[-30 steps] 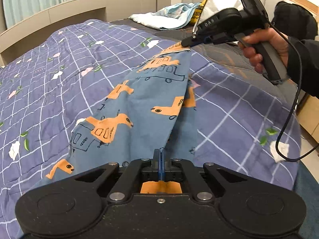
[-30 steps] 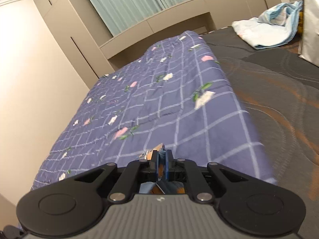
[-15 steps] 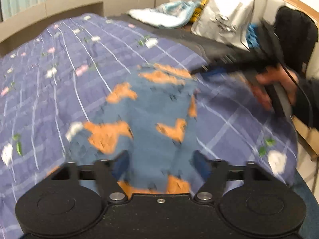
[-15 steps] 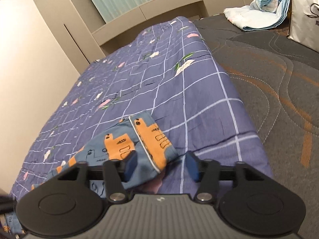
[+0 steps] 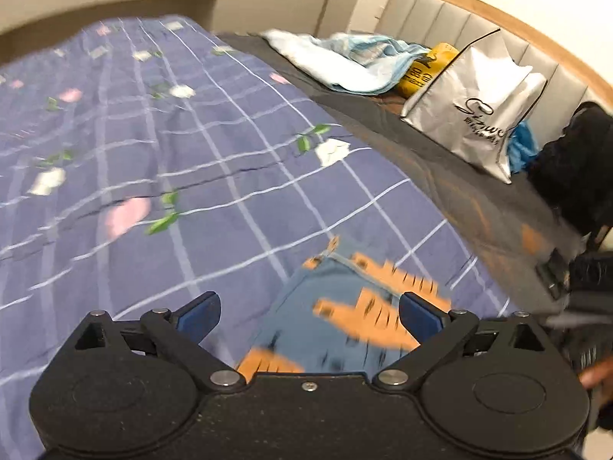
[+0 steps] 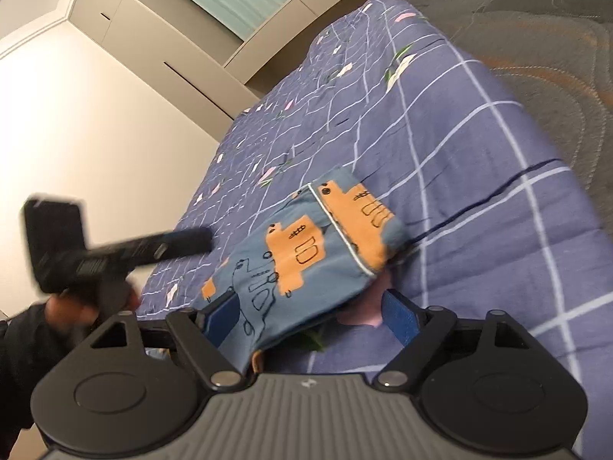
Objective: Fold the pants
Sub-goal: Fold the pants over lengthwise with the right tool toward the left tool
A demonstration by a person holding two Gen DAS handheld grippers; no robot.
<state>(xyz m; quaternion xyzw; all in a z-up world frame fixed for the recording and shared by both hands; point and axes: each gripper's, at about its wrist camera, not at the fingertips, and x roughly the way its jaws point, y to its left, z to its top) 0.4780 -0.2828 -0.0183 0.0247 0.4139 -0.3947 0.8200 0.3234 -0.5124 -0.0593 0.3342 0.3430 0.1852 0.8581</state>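
Observation:
The pants [image 6: 306,253] are blue with orange vehicle prints and lie folded on the purple checked bedspread [image 6: 440,126]. They also show blurred in the left wrist view [image 5: 345,314]. My left gripper [image 5: 308,314] is open and empty just above the pants' near edge. It also shows blurred at the left of the right wrist view [image 6: 115,253]. My right gripper [image 6: 310,318] is open and empty, its jaws wide apart over the pants' near end.
A grey quilted mattress [image 5: 459,191] lies bare beyond the bedspread. On it are a white shopping bag [image 5: 482,107], a yellow item [image 5: 425,69], light blue bedding [image 5: 345,61] and a black bag [image 5: 574,168]. Beige cabinets [image 6: 153,46] stand along the wall.
Both grippers were shut on the pants a second ago. They opened and let the pants drop onto the bedspread, then drew back. The left gripper swung toward the headboard.

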